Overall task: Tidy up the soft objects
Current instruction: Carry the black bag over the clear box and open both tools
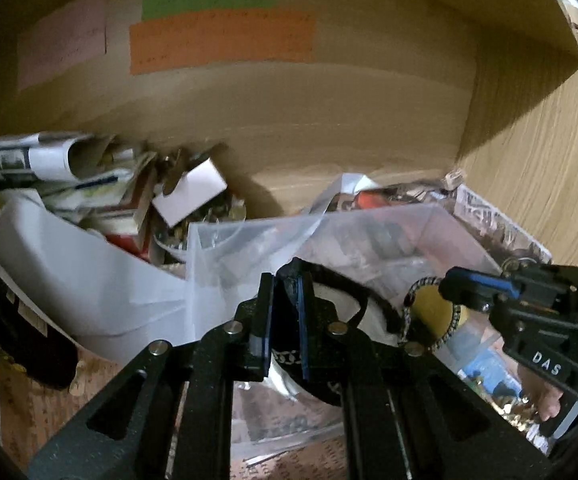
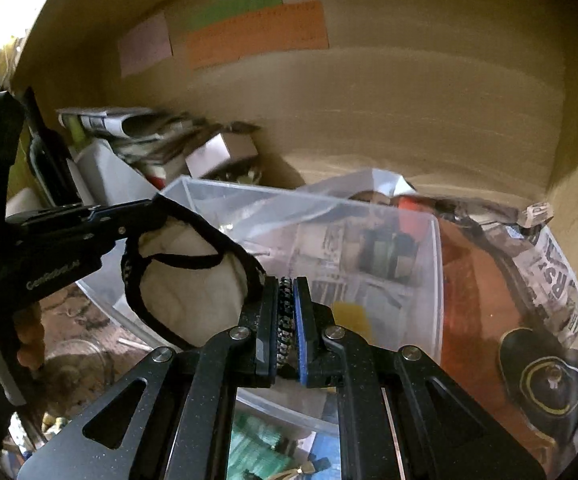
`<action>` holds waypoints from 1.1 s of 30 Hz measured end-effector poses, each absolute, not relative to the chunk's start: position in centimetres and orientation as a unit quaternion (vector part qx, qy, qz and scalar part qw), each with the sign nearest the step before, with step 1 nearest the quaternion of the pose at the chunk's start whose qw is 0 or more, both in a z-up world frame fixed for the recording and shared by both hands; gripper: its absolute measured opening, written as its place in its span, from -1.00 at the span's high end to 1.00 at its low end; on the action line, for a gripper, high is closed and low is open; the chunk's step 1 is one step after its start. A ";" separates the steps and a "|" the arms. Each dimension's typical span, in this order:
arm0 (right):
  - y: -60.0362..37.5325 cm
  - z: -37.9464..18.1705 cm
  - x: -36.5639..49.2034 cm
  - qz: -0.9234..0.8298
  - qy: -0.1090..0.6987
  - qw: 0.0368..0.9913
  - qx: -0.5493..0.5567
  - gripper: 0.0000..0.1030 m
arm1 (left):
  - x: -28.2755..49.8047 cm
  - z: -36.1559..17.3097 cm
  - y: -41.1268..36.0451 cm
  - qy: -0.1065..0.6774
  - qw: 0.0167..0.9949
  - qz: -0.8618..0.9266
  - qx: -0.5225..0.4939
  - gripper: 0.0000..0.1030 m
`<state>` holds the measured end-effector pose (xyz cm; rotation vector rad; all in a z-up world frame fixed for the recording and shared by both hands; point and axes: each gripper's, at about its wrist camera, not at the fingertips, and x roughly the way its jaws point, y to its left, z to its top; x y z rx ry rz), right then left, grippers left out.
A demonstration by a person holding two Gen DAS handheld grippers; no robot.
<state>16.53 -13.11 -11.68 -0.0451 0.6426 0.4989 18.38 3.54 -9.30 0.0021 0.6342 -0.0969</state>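
A white soft cloth piece with black braided trim (image 2: pixel 189 280) hangs stretched between both grippers over a clear plastic box (image 2: pixel 409 216). My left gripper (image 1: pixel 285 284) is shut on the black trim at one end; it also shows in the right wrist view (image 2: pixel 145 212). My right gripper (image 2: pixel 287 292) is shut on the patterned braided trim at the other end; it also shows in the left wrist view (image 1: pixel 449 284). The cloth shows in the left wrist view (image 1: pixel 345 300) behind the fingers, with a yellow patch (image 1: pixel 433 312) beside it.
All this is inside a wooden shelf compartment with coloured paper notes (image 1: pixel 221 36) on its back wall. Rolled papers and small boxes (image 1: pixel 101 184) are piled at the left. A plastic bag with printed packaging (image 2: pixel 549 264) lies right of the clear box.
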 end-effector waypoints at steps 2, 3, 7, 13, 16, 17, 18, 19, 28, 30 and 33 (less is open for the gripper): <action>-13.1 -11.9 16.7 0.237 0.320 0.917 -0.026 0.87 | 18.2 -9.8 3.8 0.321 0.946 -0.050 0.001 0.79; -13.2 -12.1 16.8 0.232 0.325 0.916 -0.027 0.87 | 18.2 -10.0 3.9 0.326 0.944 -0.050 0.002 0.73; -13.8 -12.6 16.8 0.225 0.342 0.912 -0.026 0.52 | 17.6 -10.3 4.3 0.339 0.940 -0.048 -0.003 0.34; -14.4 -11.5 15.2 0.210 0.321 0.923 -0.033 -0.14 | 15.9 -9.4 5.0 0.333 0.942 -0.044 -0.015 -0.03; -14.9 -10.3 13.9 0.207 0.301 0.930 -0.034 -0.33 | 14.5 -8.6 5.3 0.322 0.945 -0.042 -0.023 -0.19; -15.1 -9.8 13.4 0.207 0.293 0.933 -0.034 -0.39 | 13.9 -8.2 5.3 0.316 0.947 -0.042 -0.025 -0.23; -15.2 -9.5 12.9 0.207 0.287 0.935 -0.034 -0.42 | 13.6 -8.0 5.4 0.313 0.949 -0.043 -0.025 -0.27; -15.4 -9.0 12.3 0.207 0.279 0.937 -0.035 -0.50 | 12.9 -7.6 5.3 0.307 0.950 -0.044 -0.024 -0.31; -16.6 -7.4 7.6 0.208 0.241 0.947 -0.031 -0.64 | 7.4 -6.3 3.6 0.276 0.959 -0.052 -0.018 -0.83; -16.7 -7.7 6.9 0.209 0.241 0.947 -0.030 -0.66 | 6.5 -6.7 3.0 0.277 0.959 -0.053 -0.015 -0.90; -16.8 -8.5 5.8 0.212 0.248 0.945 -0.026 -0.70 | 5.2 -7.7 2.0 0.290 0.955 -0.063 -0.013 -0.94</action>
